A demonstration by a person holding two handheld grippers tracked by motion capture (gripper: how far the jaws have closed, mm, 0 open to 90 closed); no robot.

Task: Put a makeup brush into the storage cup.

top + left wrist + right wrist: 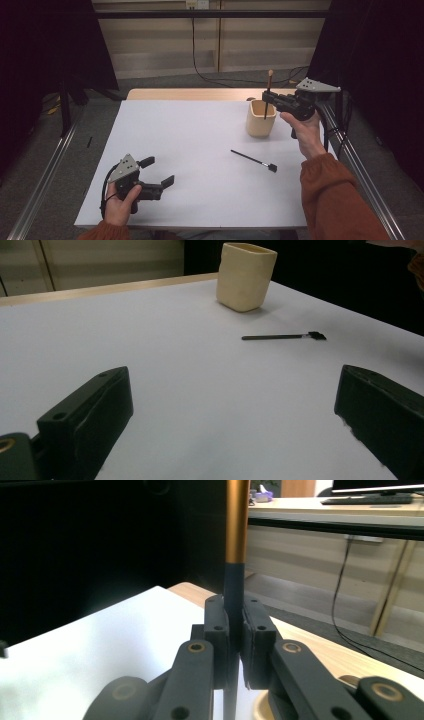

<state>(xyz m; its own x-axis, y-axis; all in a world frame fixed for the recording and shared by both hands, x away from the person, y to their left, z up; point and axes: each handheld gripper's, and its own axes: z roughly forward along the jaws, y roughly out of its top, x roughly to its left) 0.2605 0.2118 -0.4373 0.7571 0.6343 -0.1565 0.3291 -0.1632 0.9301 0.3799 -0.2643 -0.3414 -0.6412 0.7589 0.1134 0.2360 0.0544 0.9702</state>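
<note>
Closest to the camera, the left gripper (pixel 158 172) sat low over the white table (pixel 190 150), well away from the cup and on the near-left side of it. Its jaws were spread wide apart with nothing between them, just bare tabletop showing in the gap in the left gripper view.

A bit further out, a small black brush (pixel 254 160) lay flat on the table on its own, just in front of the cup, touching neither gripper. In the left gripper view it (pixel 283 336) sat past the open jaws, with the cup behind it.

Then the cup (pixel 260 119) itself, a cream squarish one, stood upright near the far right side of the table.

Right above the cup, the right gripper (pixel 267 97) had its jaws clamped tight on a thin upright brush handle (pixel 268 94), dark lower down and orange-brown higher up (pixel 236 525). Its lower end dipped into the cup's mouth, though I couldn't tell whether it touched the bottom.
</note>
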